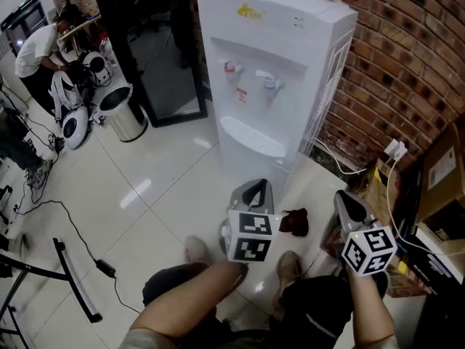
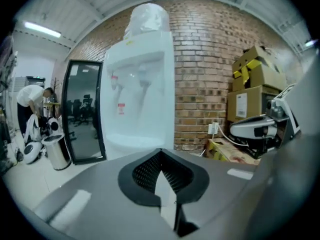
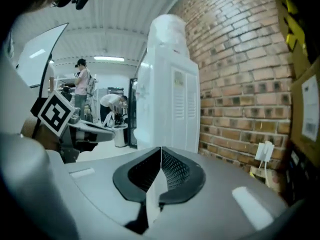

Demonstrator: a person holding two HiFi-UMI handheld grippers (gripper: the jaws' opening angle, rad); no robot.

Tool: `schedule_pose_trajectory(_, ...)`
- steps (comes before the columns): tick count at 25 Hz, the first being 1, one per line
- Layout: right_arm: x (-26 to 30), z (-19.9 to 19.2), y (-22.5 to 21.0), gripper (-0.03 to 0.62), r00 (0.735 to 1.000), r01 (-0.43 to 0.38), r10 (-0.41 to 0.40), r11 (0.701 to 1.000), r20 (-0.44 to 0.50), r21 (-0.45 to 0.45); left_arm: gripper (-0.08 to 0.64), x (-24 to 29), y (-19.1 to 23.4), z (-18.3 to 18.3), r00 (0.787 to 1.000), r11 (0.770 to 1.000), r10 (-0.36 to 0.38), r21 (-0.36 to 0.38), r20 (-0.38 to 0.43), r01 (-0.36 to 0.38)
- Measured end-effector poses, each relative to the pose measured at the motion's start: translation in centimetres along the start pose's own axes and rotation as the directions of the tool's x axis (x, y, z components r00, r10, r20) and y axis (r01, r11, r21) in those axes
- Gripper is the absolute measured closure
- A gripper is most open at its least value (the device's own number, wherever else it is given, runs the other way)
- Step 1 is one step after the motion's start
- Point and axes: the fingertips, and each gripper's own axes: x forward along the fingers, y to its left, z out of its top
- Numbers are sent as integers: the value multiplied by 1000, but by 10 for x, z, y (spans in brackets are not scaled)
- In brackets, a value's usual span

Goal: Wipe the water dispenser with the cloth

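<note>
The white water dispenser (image 1: 269, 86) stands against the brick wall, two taps above its drip shelf; it also fills the left gripper view (image 2: 142, 99) and the right gripper view (image 3: 170, 104). A small dark red cloth (image 1: 294, 222) lies on the white floor by the dispenser's base, seen between the two grippers and held by neither. My left gripper (image 1: 256, 186) points at the dispenser's lower front, its jaws shut and empty (image 2: 160, 151). My right gripper (image 1: 345, 197) is off the dispenser's right side, also shut with nothing in it (image 3: 161, 149).
A steel bin (image 1: 123, 111) and a black-framed glass door (image 1: 156, 57) stand left of the dispenser. Cardboard boxes (image 1: 443, 173) and a wall plug with a cable (image 1: 396, 150) crowd the right. A person (image 1: 36, 49) bends over gear at far left. Cables cross the floor (image 1: 73, 282).
</note>
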Motion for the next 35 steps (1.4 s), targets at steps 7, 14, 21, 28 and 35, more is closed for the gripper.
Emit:
schedule_pose_trajectory(7, -73, 41, 55, 578, 988, 25, -30, 999, 154, 35, 560, -69, -41, 19, 980, 983, -172, -41, 97, 177)
schedule_pose_trajectory(14, -101, 39, 44, 580, 973, 134, -131, 991, 192, -2, 560, -81, -58, 10, 973, 978, -203, -28, 108, 207)
schedule_pose_trajectory(21, -105, 39, 42, 581, 972, 160, -152, 987, 178, -32, 560, -82, -49, 18, 977, 986, -153, -45, 149, 161)
schedule_pose_trajectory(28, -103, 38, 40, 581, 973, 165, -156, 986, 173, -36, 560, -81, -51, 17, 978, 987, -143, -46, 153, 151)
schedule_pose_trajectory(35, -102, 37, 40, 581, 974, 162, -153, 986, 165, -43, 560, -83, -54, 15, 977, 986, -147, -53, 151, 157)
